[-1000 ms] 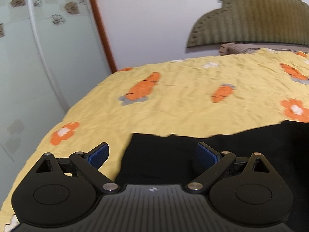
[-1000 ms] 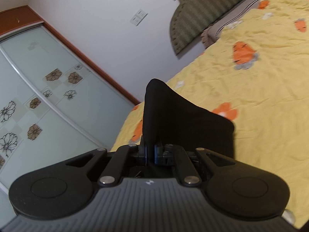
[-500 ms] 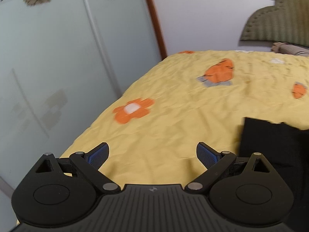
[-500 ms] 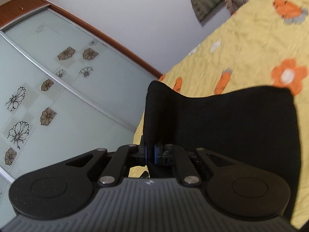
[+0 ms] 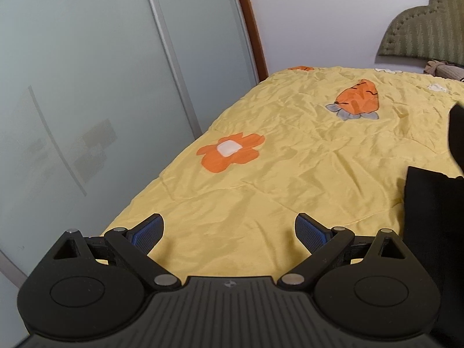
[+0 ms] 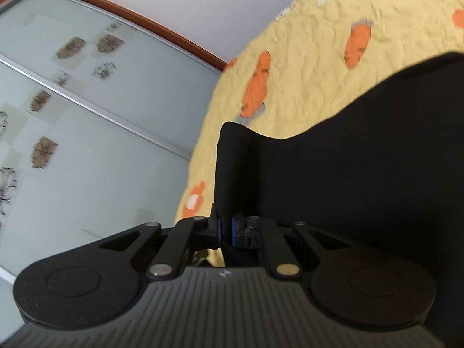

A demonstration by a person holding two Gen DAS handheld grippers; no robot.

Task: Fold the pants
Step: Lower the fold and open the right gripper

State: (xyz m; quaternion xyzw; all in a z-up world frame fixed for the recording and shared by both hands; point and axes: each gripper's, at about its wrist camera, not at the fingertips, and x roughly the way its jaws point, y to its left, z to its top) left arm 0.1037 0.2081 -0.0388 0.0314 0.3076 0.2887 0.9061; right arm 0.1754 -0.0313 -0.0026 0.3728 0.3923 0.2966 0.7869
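In the left wrist view, the left gripper (image 5: 229, 233) fills the bottom of the frame with its blue-padded fingers (image 5: 148, 233) spread wide and nothing between them. Under and ahead of it lies the yellow quilt (image 5: 290, 174), with an orange flower (image 5: 230, 155) at centre and a carrot patch (image 5: 358, 101) at upper right. The black pants (image 5: 435, 217) show only at the right edge of the frame, well to the right of the gripper's right finger and not touching it; a second dark piece of them rises higher up along the same edge. Frosted wardrobe doors (image 5: 101, 87) take the left half.

In the right wrist view, the right gripper (image 6: 226, 229) sits at lower centre, its fingers closed tight on a fold of the pants (image 6: 362, 174). The cloth stands up from between the pads to a rounded peak at centre, then spreads as a broad black sheet across the right half of the frame, covering much of the quilt (image 6: 319, 58) behind it. The doors (image 6: 101, 101) fill the left side.
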